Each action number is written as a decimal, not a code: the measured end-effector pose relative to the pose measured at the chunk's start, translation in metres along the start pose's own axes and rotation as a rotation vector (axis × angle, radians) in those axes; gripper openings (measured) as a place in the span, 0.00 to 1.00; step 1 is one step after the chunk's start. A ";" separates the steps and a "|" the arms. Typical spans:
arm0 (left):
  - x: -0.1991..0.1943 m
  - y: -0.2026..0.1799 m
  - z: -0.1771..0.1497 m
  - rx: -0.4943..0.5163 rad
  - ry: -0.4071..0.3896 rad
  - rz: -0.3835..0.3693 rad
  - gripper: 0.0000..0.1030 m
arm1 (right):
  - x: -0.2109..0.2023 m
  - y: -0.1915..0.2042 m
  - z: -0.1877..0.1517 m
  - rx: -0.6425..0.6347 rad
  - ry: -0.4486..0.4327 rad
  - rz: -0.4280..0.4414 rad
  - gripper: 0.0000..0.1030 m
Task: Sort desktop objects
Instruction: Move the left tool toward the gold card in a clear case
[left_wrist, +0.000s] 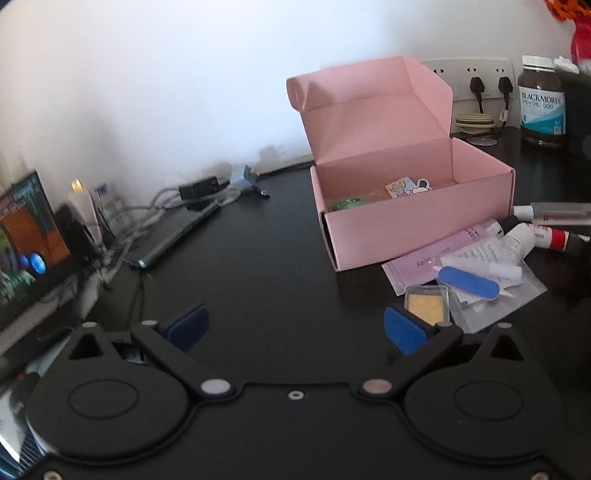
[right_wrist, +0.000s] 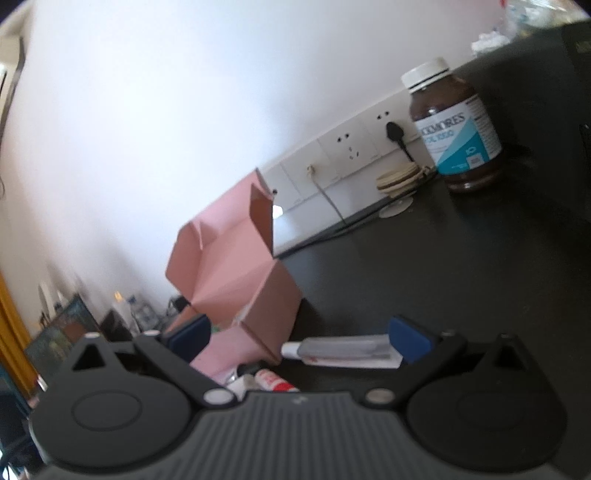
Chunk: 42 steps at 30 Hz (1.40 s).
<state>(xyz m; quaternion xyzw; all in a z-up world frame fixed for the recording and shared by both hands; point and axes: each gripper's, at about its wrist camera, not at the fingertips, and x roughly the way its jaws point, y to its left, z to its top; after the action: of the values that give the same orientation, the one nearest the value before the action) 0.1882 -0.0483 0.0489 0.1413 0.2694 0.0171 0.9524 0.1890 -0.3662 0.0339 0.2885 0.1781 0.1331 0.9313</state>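
One pink box (left_wrist: 413, 218) (perhaps three tubes (left_wrist: 532, 236))

Pink box (left_wrist: 413, 206), lid raised, centre right of frame; sachets, blue nail file (left_wrist: 468, 281), tubes (left_wrist: 532, 236) heaped lower right beside it.

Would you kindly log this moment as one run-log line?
left claw: open, empty | right claw: open, empty | pink box: lid up | blue nail file: outside box
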 end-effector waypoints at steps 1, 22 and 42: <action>-0.002 0.000 -0.001 -0.014 -0.006 -0.034 1.00 | -0.001 -0.001 0.000 0.004 0.000 0.010 0.99; 0.010 -0.016 -0.001 0.078 0.026 -0.181 1.00 | -0.004 0.000 0.000 0.012 -0.006 0.042 0.99; 0.026 -0.001 0.001 -0.005 0.076 -0.160 1.00 | -0.003 -0.001 0.000 0.020 -0.003 0.057 0.99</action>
<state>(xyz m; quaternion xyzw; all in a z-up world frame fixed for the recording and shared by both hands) 0.2104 -0.0463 0.0362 0.1165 0.3156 -0.0529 0.9402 0.1861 -0.3684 0.0341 0.3030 0.1696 0.1573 0.9245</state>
